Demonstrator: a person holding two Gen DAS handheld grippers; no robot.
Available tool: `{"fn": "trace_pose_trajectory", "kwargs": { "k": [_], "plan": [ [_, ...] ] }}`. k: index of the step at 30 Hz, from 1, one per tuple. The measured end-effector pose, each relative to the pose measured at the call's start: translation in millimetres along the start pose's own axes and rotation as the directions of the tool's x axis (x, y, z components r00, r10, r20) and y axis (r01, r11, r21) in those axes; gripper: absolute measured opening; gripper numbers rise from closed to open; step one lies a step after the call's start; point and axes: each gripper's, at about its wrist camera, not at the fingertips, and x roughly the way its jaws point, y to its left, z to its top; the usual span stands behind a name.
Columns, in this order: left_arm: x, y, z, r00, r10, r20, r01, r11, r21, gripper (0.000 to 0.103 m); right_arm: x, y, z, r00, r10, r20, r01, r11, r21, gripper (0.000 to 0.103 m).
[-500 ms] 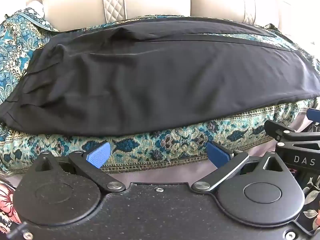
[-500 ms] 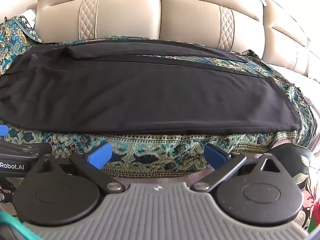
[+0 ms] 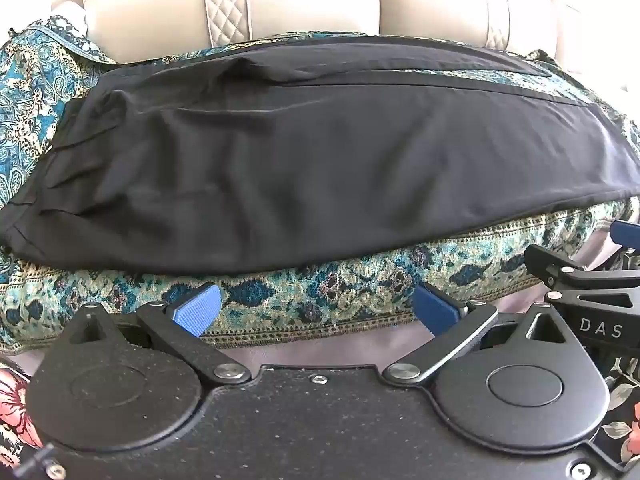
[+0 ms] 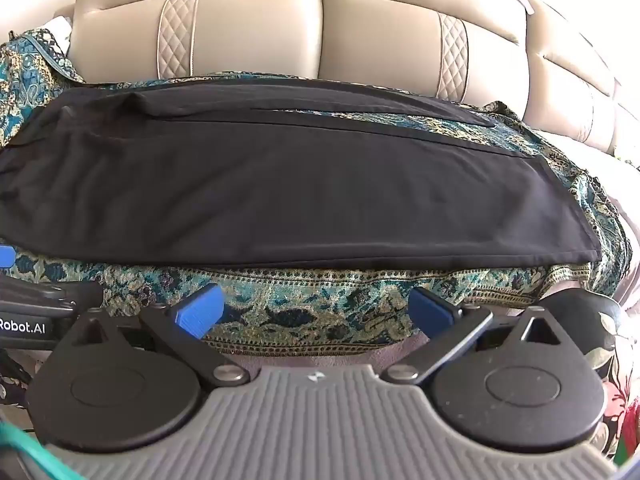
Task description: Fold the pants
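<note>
Two hand-held grippers, left hand-held gripper [image 3: 316,310] and right hand-held gripper [image 4: 316,312], both spread wide with nothing between the blue pads, poised just short of the sofa's front edge. Black lightweight-fabric pants [image 4: 280,188] spread lengthwise on the teal-and-gold patterned woven throw [image 4: 320,304] over the beige leather sofa [image 4: 320,32], waist end bunched and pleated toward the left, hems toward the right, legs apparently parted by a narrow strip of throw near the back. Likely trouble from here: pinching the throw along with the near pant edge, since dark cloth lies directly on it; catching only the top layer and leaving the under layer behind, thin slippery fabric being prone to that; lifting unevenly and skewing the fold, given the rumpled waist on one side and the flat hem on the other; dragging pants off the cushion's rounded front.
</note>
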Motion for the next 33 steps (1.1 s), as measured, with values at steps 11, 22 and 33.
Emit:
{"fn": "trace_pose_trajectory", "kwargs": {
  "k": [11,22,33],
  "plan": [
    [0.3,0.6,-1.0,1.000,-0.001,-0.002,0.001,1.000,-0.004,0.103,-1.0,1.2,0.5,1.000,-0.004,0.000,0.004,1.000,-0.001,0.103],
    [1.1,1.6,-1.7,1.000,-0.003,-0.006,0.003,1.000,-0.008,0.103,-1.0,1.2,0.5,1.000,-0.009,0.002,0.009,1.000,-0.006,0.103],
    [1.5,1.3,-2.3,1.000,-0.002,-0.007,0.002,1.000,-0.008,0.103,-1.1,1.5,-0.1,1.000,-0.014,0.006,0.014,1.000,-0.017,0.103]
  ]
}}
